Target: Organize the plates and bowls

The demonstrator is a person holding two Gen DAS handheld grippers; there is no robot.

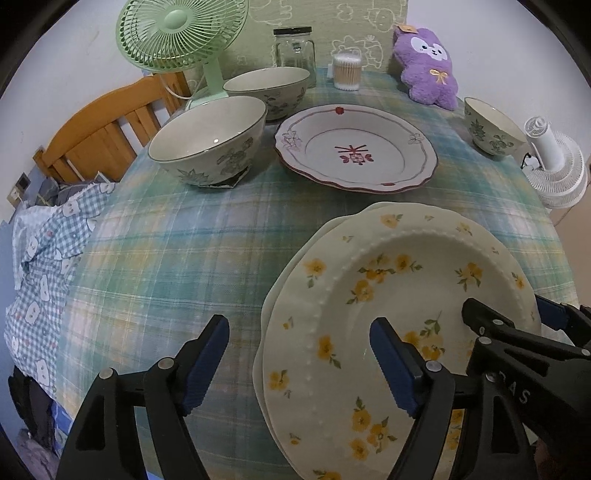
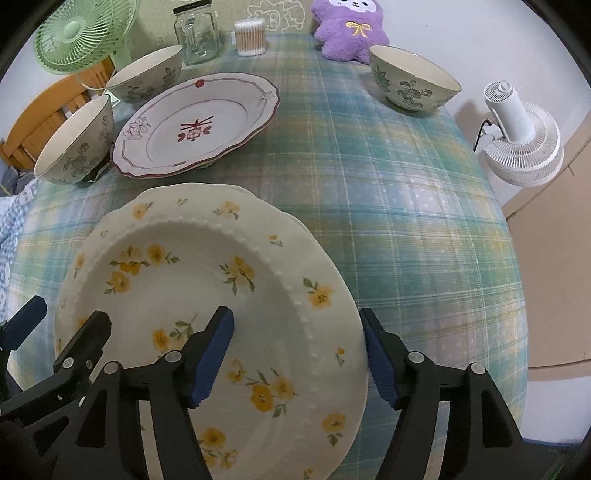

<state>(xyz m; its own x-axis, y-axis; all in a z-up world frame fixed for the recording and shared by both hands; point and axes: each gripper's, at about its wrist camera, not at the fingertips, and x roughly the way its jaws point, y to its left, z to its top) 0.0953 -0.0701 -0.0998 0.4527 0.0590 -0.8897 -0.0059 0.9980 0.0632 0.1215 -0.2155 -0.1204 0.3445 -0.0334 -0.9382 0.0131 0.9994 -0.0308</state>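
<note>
A cream plate with yellow flowers point(image 1: 406, 280) point(image 2: 192, 266) lies on top of a second cream plate on the plaid tablecloth. My left gripper point(image 1: 299, 365) stands open astride its left rim. My right gripper point(image 2: 297, 358) stands open astride its right rim. Neither set of pads presses the plate. Each gripper also shows in the other's view: the right gripper point(image 1: 513, 314) and the left gripper point(image 2: 62, 328). Farther back sit a white plate with a red pattern point(image 1: 354, 147) point(image 2: 195, 125), two green-flowered bowls point(image 1: 210, 140) point(image 1: 269, 88) to its left, and a third bowl point(image 1: 491, 125) point(image 2: 413, 81) at the right.
Along the table's back stand a green fan point(image 1: 181, 33), a glass jar point(image 1: 295, 51), a cotton swab box point(image 1: 347, 72) and a purple plush toy point(image 1: 428, 62). A white fan point(image 2: 521, 136) stands off the right edge. At the left are a wooden chair point(image 1: 107, 125) and checked cloth point(image 1: 48, 258).
</note>
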